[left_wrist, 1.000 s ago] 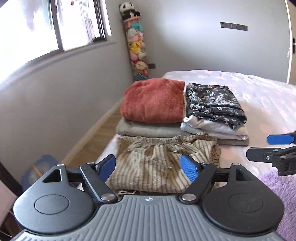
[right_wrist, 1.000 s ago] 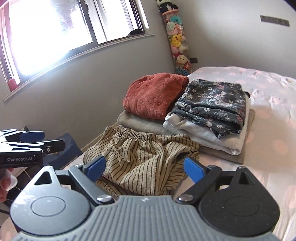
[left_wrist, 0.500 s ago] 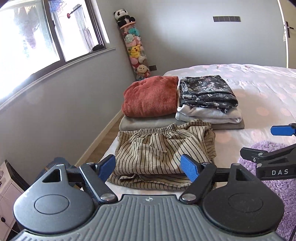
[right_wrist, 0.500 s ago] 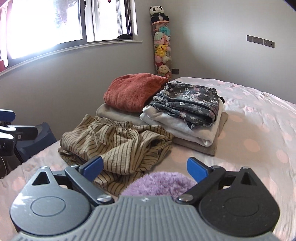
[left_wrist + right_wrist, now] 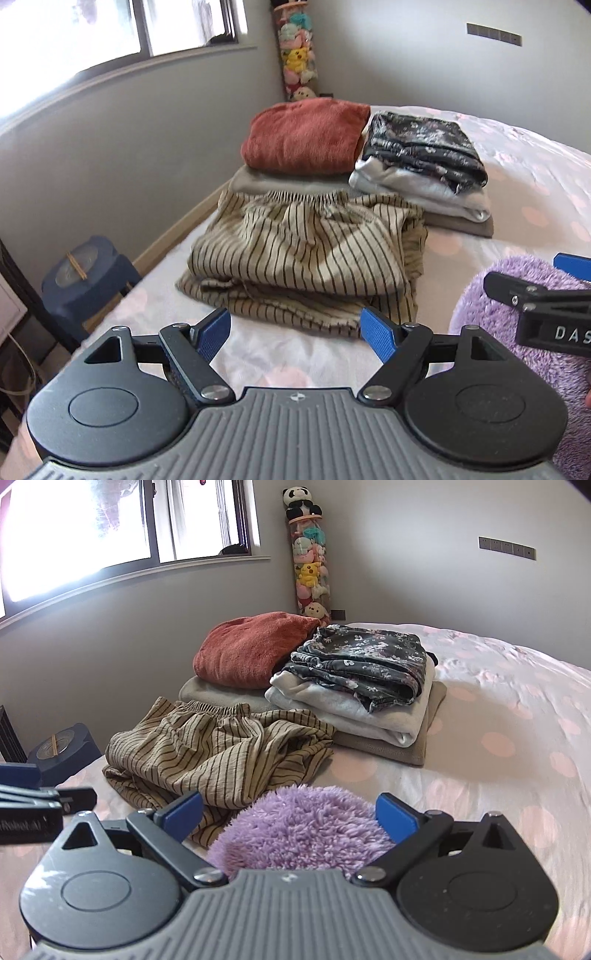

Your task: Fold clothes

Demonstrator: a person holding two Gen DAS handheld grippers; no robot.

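**A:** How far along are you with the folding?

**B:** Look at your bed [image 5: 498, 709]. The rust fleece [image 5: 243, 651], the floral piece [image 5: 365, 661] and the white one [image 5: 347, 709] under it lie folded on a beige layer [image 5: 432, 720], up by the wall. The striped trousers [image 5: 303, 254] lie folded over just in front of that stack, loosely, with the lower edges bunched on the near side.

**A:** And what is left?

**B:** The purple fleece [image 5: 303, 830]. It sits in a fluffy heap nearest you, not laid flat, so I judge it is the piece that wants folding. The trousers could do with squaring up.

**A:** Are you holding anything?

**B:** No. Your left hand-held gripper [image 5: 297, 328] is spread wide over bare sheet, short of the trousers. Your right hand-held gripper [image 5: 291, 814] is wide open too, its fingers either side of the purple heap, not pinching it.
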